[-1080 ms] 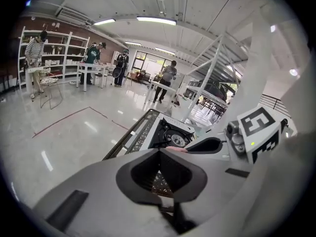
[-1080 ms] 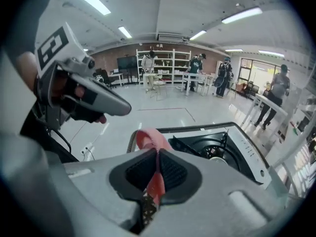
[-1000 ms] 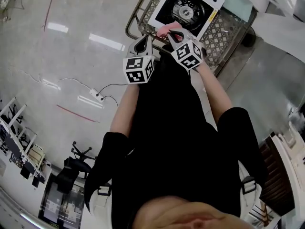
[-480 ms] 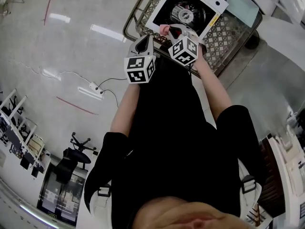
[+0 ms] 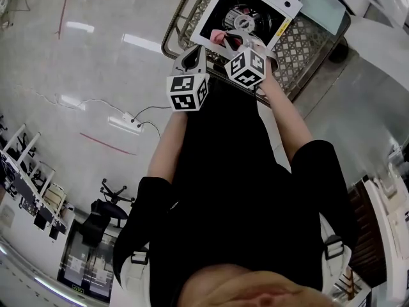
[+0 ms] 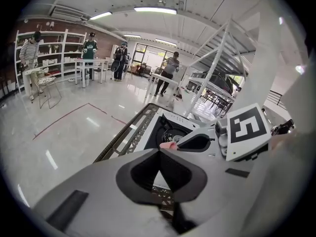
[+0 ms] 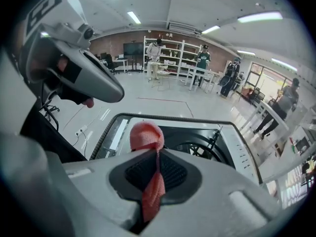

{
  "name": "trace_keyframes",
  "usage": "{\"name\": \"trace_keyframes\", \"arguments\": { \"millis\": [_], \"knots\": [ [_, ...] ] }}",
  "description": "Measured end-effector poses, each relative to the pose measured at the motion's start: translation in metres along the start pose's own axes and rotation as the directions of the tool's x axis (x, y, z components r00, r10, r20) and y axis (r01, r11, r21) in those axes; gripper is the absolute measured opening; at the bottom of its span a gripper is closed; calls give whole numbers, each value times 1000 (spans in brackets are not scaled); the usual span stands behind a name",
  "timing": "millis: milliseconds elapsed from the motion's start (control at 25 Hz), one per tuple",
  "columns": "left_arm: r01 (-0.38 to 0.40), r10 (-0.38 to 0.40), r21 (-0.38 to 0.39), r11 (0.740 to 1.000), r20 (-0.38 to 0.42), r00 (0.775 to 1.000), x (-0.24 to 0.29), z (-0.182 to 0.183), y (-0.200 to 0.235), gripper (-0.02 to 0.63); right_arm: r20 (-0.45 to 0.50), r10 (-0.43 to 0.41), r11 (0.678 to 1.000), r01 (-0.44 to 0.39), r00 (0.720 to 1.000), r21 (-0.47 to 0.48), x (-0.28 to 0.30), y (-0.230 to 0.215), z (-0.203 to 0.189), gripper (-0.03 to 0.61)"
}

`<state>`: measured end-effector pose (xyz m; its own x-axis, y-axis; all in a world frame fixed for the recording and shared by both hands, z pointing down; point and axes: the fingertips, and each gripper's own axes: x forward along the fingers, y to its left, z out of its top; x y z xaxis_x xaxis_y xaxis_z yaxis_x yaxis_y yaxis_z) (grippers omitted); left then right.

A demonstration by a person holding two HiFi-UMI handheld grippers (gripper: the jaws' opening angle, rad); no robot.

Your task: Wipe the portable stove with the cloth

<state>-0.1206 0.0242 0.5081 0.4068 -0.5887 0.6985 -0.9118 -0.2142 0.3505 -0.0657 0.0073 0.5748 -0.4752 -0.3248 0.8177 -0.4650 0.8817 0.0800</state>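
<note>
The stove (image 5: pixel 255 5), a white casing around a black recessed top with a ring burner, sits on a wire-mesh table (image 5: pixel 300 43). My right gripper (image 7: pixel 157 157) pinches the pink knitted cloth (image 7: pixel 146 135), bunched into a knob over the stove's near edge. My left gripper (image 6: pixel 159 152) is pressed together on nothing. I think the soft cloth could snag on the burner prongs and pull free.

The cloth (image 7: pixel 146 138) is salmon pink. At one o'clock in the head view, the portable stove (image 5: pixel 279 15) is white with a black burner well. The left hand-held gripper (image 6: pixel 159 152) and right hand-held gripper (image 7: pixel 157 157) are pale grey with black pads; each marker cube (image 5: pixel 187 93) is white with black square patterns. The counter (image 5: pixel 300 43) is a grey diamond lattice. The floor (image 5: pixel 83 75) is pale grey with thin red lines at nine o'clock.
</note>
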Motion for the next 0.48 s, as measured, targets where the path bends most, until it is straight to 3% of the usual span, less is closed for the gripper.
{"name": "trace_keyframes", "arguments": {
  "millis": [480],
  "knots": [
    [59,-58,41,997,-28,998,19,0,-21,-2,-18,-72,997,73,997,39,-4,-44,-18,18]
  ]
}}
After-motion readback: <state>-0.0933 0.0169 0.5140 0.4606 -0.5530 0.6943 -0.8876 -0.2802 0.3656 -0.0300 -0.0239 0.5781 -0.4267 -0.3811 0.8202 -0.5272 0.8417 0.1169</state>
